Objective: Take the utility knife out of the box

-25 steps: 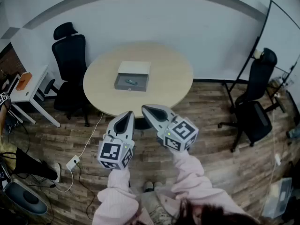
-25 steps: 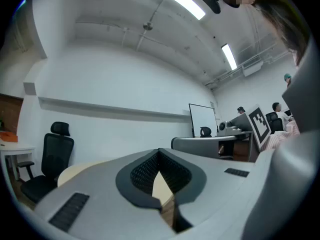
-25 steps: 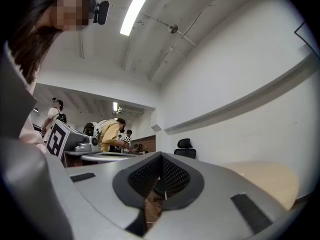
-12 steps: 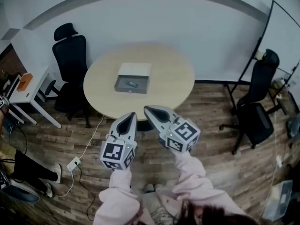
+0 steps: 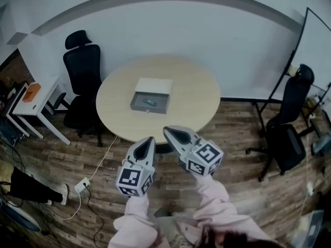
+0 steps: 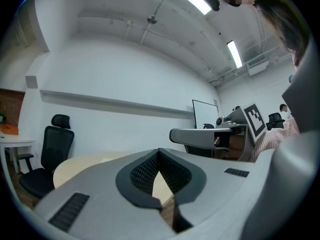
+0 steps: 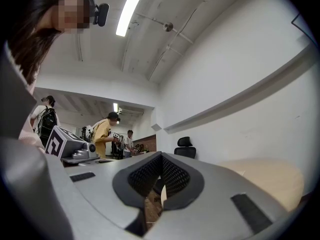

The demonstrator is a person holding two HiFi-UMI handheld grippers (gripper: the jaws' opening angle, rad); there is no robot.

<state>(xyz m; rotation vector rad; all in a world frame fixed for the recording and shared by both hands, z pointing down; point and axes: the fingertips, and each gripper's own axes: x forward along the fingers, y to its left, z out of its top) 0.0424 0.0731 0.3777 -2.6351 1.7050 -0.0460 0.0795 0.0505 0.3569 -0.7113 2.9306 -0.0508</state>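
Observation:
On the round beige table lies an open grey box with its white lid folded back. A small teal utility knife lies inside it. Both grippers hover side by side in front of the table's near edge, well short of the box. My left gripper is shut with nothing between its pads. My right gripper is shut and empty too. The table top shows pale beyond both sets of jaws.
A black office chair stands left of the table, two more at the right by a whiteboard. A white desk with an orange item stands far left. A power strip and cable lie on the wood floor. People stand far off.
The head view has shifted, so table and box sit slightly lower and to the right. Both grippers have drifted the same way, still side by side with jaws shut.

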